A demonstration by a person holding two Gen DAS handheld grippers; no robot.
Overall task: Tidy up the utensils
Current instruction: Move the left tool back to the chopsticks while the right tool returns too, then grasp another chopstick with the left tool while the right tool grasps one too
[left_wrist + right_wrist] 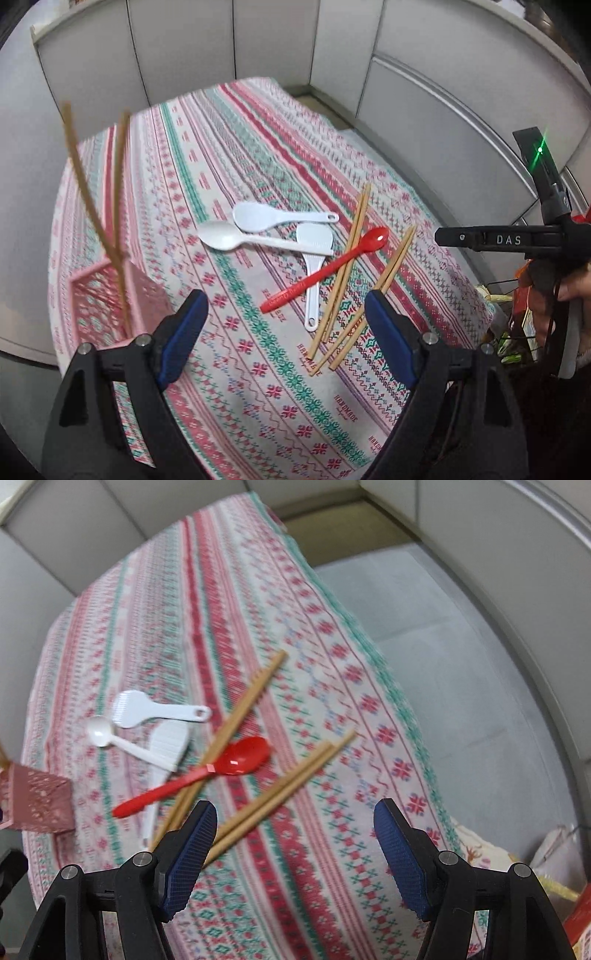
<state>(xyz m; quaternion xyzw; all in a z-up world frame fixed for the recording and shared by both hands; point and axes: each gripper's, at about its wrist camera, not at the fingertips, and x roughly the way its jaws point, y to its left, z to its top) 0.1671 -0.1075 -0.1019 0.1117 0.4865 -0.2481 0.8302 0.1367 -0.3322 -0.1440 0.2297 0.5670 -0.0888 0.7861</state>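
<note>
- Plainly, the left gripper [284, 325] is seen with its blue-padded jaws spread wide and nothing between them, tilted down over the striped red, green and white knitted tablecloth [236, 155].
- Likewise, the right gripper [295, 849] is held spread and empty; its left pad is placed just beside the near ends of a pair of bamboo chopsticks [280, 790].
- Around these, the loose utensils are found in one heap mid-cloth: a long-handled red plastic spoon [321, 273] is crossed over a second bamboo chopstick pair [347, 258], with two white plastic rice paddles [277, 218] and a white plastic spoon [236, 240] beside them.
- A pink perforated plastic basket [107, 299] is set at the cloth's left edge, and two chopsticks [118, 206] are already stood in it.
- The step in hand is judged to be a reach for the next item; a descent and a clean pinch on the chopstick pair would be called for.
- Only in the left view are the basket's contents and the person's hand [569, 291] shown; only in the right view is the grey floor [443, 635] past the cloth's edge shown.
</note>
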